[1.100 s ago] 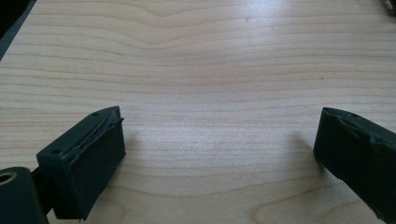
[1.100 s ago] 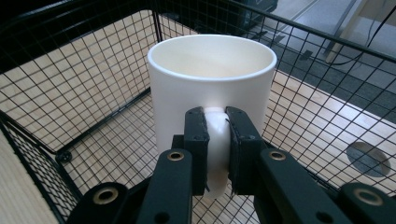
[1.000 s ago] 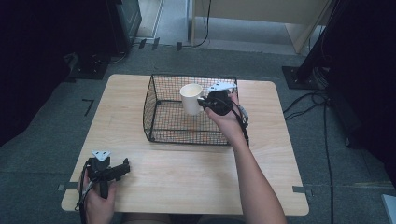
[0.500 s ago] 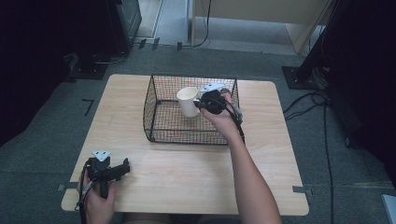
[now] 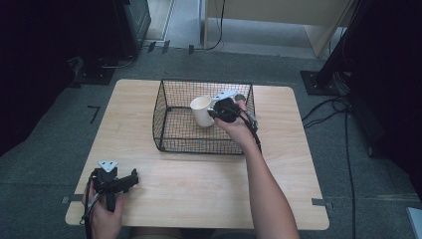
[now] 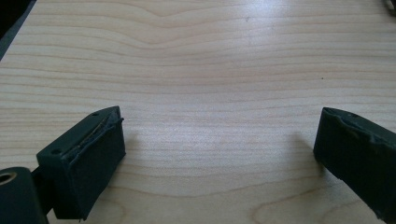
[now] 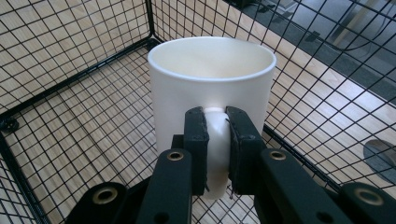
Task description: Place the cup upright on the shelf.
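The high view looks forward and down from above the person's side onto the whole table (image 5: 199, 189). The left gripper view sits close over bare tabletop. The right gripper view looks closely into the wire basket (image 7: 93, 70), which the high view also shows (image 5: 164, 119).
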The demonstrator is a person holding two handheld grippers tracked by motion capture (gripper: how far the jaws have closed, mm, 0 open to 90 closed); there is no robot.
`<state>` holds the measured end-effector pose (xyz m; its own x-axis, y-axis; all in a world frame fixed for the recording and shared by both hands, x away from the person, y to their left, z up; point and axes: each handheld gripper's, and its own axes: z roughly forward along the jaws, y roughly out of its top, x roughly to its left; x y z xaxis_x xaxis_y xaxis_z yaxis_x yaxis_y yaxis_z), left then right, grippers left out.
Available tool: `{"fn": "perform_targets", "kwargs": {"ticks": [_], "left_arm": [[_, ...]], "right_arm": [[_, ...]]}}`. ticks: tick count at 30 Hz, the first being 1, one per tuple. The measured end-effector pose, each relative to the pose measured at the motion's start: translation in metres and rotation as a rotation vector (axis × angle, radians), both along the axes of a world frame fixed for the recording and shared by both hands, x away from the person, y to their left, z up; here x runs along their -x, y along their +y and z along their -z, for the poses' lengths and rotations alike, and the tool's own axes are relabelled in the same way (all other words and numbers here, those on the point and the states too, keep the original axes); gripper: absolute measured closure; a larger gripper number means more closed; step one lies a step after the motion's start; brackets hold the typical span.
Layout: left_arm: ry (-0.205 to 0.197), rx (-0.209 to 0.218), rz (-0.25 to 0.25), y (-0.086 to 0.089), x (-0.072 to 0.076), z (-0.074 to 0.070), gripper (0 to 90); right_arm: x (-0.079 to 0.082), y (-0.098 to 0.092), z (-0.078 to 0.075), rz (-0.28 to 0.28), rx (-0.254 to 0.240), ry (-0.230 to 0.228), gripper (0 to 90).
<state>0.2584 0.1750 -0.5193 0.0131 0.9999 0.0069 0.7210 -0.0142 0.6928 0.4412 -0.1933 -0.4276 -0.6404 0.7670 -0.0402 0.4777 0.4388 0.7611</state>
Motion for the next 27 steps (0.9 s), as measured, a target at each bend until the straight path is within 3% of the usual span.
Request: {"fn": "perform_targets", "kwargs": {"ticks": [6, 10, 14, 17, 22, 27], "left_arm": [[0.0, 0.0, 0.0, 0.0, 0.0, 0.0, 2.2], [-0.001, 0.0, 0.0, 0.0, 0.0, 0.0, 2.2], [-0.001, 0.0, 0.0, 0.0, 0.0, 0.0, 2.2], [-0.001, 0.0, 0.0, 0.0, 0.0, 0.0, 2.2], [0.0, 0.0, 0.0, 0.0, 0.0, 0.0, 2.2], [0.0, 0.0, 0.0, 0.0, 0.0, 0.0, 2.2]], "right_arm": [[-0.0003, -0.0011, 0.0008, 0.007, 0.0, 0.022, 79.6], [-0.0007, -0.0019, 0.0024, 0.015, 0.02, 0.039, 72.1], [-0.0008, -0.0017, 0.0027, 0.015, 0.023, 0.038, 70.8], [-0.0013, -0.002, 0.0031, 0.029, 0.023, 0.042, 63.4], [-0.0015, -0.001, 0.0044, 0.014, 0.017, 0.05, 61.3], [0.0009, -0.0007, 0.0004, 0.008, -0.014, 0.013, 59.3]]}}
